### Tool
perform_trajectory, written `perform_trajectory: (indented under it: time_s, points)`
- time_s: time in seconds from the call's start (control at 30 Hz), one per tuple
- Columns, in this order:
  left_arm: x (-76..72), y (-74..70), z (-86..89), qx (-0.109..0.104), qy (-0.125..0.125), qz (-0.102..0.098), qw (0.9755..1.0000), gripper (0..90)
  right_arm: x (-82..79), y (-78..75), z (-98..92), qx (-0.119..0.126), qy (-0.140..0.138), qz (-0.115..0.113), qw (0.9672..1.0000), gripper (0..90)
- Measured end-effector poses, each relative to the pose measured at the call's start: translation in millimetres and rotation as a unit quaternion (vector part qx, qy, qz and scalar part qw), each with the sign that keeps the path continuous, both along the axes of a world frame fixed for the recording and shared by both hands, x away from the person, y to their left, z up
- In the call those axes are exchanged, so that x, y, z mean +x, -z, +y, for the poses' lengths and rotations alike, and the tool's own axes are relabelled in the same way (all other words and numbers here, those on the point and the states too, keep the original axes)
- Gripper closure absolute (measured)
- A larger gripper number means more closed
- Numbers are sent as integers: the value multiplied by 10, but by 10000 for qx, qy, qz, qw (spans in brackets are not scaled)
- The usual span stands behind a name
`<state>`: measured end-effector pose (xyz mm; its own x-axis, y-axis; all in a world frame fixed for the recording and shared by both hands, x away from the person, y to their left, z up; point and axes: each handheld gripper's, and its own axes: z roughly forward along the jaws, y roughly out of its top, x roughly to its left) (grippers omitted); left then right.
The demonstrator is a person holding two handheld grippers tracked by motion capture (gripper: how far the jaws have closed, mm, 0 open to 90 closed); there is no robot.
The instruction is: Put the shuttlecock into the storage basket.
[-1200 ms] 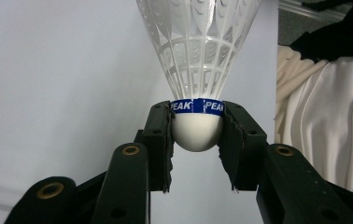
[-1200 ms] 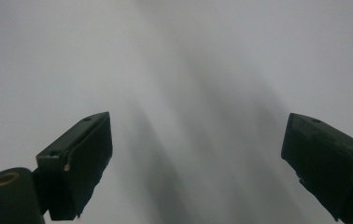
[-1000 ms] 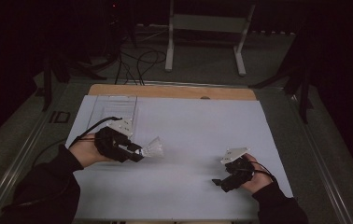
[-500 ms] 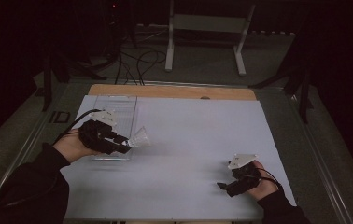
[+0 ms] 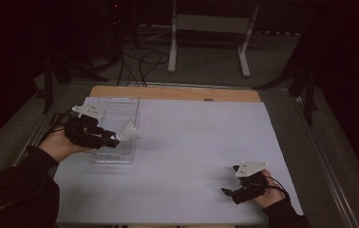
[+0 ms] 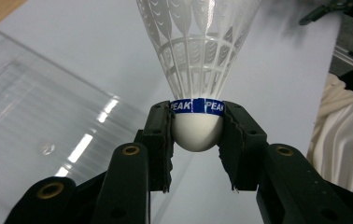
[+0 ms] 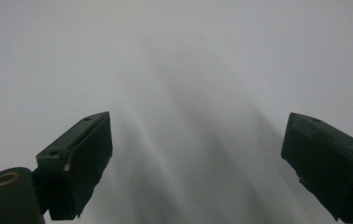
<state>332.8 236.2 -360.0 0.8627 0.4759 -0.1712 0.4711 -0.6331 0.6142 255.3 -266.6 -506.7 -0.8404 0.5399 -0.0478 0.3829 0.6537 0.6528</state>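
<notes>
A white shuttlecock (image 6: 198, 56) with a blue band and a rounded white base is clamped by its base in my left gripper (image 6: 197, 140). From above, that gripper (image 5: 116, 138) holds the shuttlecock (image 5: 129, 131) over a clear plastic box (image 5: 116, 110) at the left of the white sheet. My right gripper (image 5: 230, 191) rests low near the sheet's front right, its jaws wide apart. In the right gripper view the two black fingers (image 7: 79, 161) frame bare white sheet, with nothing between them (image 7: 198, 168).
The white sheet (image 5: 192, 142) covers most of the table, with a wooden strip (image 5: 168, 93) along its far edge. A metal stand (image 5: 211, 23) and cables lie on the dark floor beyond. A white sleeve (image 6: 342, 135) shows at the right of the left gripper view.
My left gripper has carried the shuttlecock leftward and away, from mid-sheet to over the clear box. My right gripper has drifted slightly toward the front right edge.
</notes>
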Motion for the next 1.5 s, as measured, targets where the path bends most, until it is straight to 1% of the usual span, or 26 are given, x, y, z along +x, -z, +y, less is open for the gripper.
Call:
perform_trajectory:
  time_s: [0.07, 0.13, 0.2, 0.33, 0.4, 0.5, 0.57, 0.6, 0.67, 0.73, 0.77, 0.9, 0.93, 1.03, 1.13, 1.2, 1.27, 1.3, 1.37, 1.4, 1.43, 1.47, 1.5]
  points:
    - [10, -13, 31, 32, -77, -20, 10000, 662, -1, 2, 2, -14, 6, -5, 10000, 89]
    - [18, -25, 56, 38, -156, -18, 9999, 662, 0, 0, 2, 28, 8, 2, 10000, 89]
    - [26, -32, 79, 53, -241, -24, 9997, 662, 1, 3, 6, 44, -11, -48, 10000, 89]
    - [38, -49, 113, 84, -446, -11, 9990, 662, -12, 1, 18, 53, -63, -23, 10000, 89]
    - [42, -57, 128, 94, -541, -38, 9985, 662, -20, -5, 20, 36, -58, -70, 10000, 89]
    - [52, -74, 153, 107, -767, -47, 9970, 662, -16, -10, 9, 86, -43, -73, 9999, 89]
    - [58, -87, 173, 117, -929, -72, 9956, 662, -11, -7, 7, 107, -42, -30, 9999, 89]
    - [61, -95, 182, 123, -996, -60, 9949, 662, -11, -3, 6, 101, -43, -37, 9999, 89]
    - [60, -104, 194, 142, -1099, -99, 9938, 661, -8, 4, 7, 96, -48, 6, 9999, 89]
    - [57, -113, 205, 140, -1148, -122, 9932, 662, -5, 8, 7, 110, -44, 4, 9999, 89]
    - [56, -117, 208, 161, -1207, -130, 9925, 662, -4, 10, 8, 117, -62, 26, 9999, 89]
    - [50, -120, 215, 220, -1252, -131, 9918, 661, -7, 12, 14, 138, -82, 23, 9999, 89]
    - [47, -120, 217, 220, -1270, -144, 9916, 662, -9, 11, 15, 135, -80, -9, 9999, 89]
    - [44, -120, 224, 244, -1366, -144, 9902, 662, -12, 7, 18, 158, -102, -8, 9998, 89]
    - [44, -120, 236, 294, -1550, -125, 9874, 662, -22, 7, 23, 171, -105, -16, 9998, 89]
    - [45, -126, 255, 282, -1667, -118, 9855, 662, -24, 5, 21, 199, -112, -6, 9997, 89]
    - [48, -120, 266, 379, -1822, -98, 9825, 662, -26, 3, 20, 193, -108, -23, 9998, 89]
    - [48, -120, 266, 379, -1822, -98, 9825, 662, -26, 3, 20, 193, -108, -23, 9998, 89]
    - [52, -108, 282, 402, -1951, -38, 9800, 662, -32, -1, 22, 195, -114, -20, 9997, 89]
    - [54, -105, 289, 421, -2025, -43, 9784, 662, -37, -1, 23, 219, -123, -12, 9997, 89]
    - [56, -104, 296, 405, -2052, -28, 9779, 662, -37, -1, 23, 219, -123, -12, 9997, 89]
    - [59, -105, 311, 427, -2128, -36, 9762, 662, -39, 0, 24, 192, -130, -23, 9997, 89]
    - [59, -105, 311, 427, -2128, -36, 9762, 662, -39, 0, 24, 192, -130, -23, 9997, 89]
